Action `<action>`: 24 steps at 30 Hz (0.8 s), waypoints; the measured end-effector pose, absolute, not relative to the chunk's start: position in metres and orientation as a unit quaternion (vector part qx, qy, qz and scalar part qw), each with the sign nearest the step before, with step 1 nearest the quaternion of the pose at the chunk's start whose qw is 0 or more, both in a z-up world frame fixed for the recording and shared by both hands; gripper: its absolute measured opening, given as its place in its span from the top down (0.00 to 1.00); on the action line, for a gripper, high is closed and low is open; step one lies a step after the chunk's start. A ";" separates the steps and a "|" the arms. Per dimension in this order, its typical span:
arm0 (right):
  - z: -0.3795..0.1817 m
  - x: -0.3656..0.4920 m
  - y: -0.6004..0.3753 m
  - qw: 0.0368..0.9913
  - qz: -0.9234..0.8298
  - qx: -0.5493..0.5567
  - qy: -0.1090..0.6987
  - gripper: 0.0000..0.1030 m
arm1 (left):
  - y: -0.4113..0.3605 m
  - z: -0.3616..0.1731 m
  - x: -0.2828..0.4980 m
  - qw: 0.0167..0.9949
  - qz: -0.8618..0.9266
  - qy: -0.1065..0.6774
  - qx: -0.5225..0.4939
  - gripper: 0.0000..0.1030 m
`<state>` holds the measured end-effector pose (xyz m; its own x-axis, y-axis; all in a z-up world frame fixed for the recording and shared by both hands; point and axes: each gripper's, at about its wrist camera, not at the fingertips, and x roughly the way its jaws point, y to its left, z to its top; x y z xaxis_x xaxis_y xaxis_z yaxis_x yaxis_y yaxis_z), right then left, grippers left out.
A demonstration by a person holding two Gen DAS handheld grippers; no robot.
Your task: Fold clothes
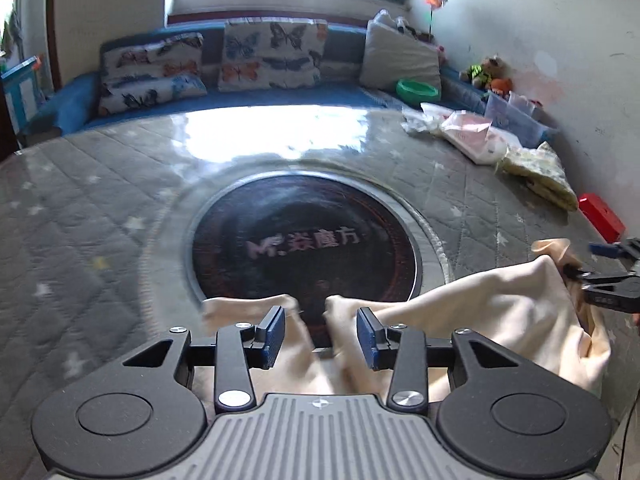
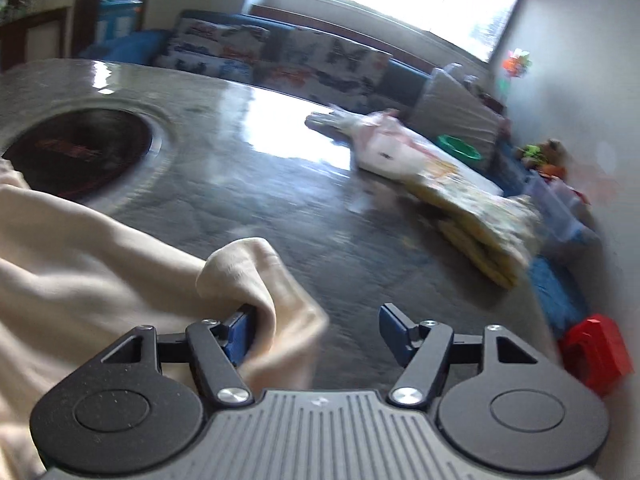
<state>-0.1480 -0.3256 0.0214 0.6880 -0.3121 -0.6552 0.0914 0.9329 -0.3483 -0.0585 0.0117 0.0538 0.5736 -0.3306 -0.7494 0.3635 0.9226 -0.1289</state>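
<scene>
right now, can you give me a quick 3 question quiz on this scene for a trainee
1. True or false: both claws are clamped shut on the cream garment.
2. Multiple choice: what lies in the middle of the table? A) a round black cooktop B) a green bowl C) a red box
3. Fill in: in the right wrist view, the cloth touches only the ____ finger of the right claw.

Key:
1. False. The left claw and the right claw both stand open, with cloth between the fingers.
2. A, the round black cooktop.
3. Left, the left finger.
</scene>
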 end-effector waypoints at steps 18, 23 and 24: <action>0.025 -0.113 -0.364 0.897 0.007 0.114 0.427 0.56 | -0.026 0.015 -0.011 0.850 -0.228 0.474 -0.005 0.88; 0.017 -0.105 -0.363 0.890 0.036 0.138 0.432 0.81 | -0.014 0.026 -0.011 0.850 -0.260 0.455 -0.053 0.90; 0.018 -0.107 -0.362 0.892 0.041 0.139 0.428 0.81 | -0.012 0.030 -0.012 0.850 -0.269 0.449 -0.062 0.91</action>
<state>-0.1070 -0.3622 0.0182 0.6308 0.1910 -0.7520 0.0464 0.9582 0.2823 -0.0123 -0.0116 0.0297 0.4524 -0.5125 -0.7298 0.4004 0.8480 -0.3473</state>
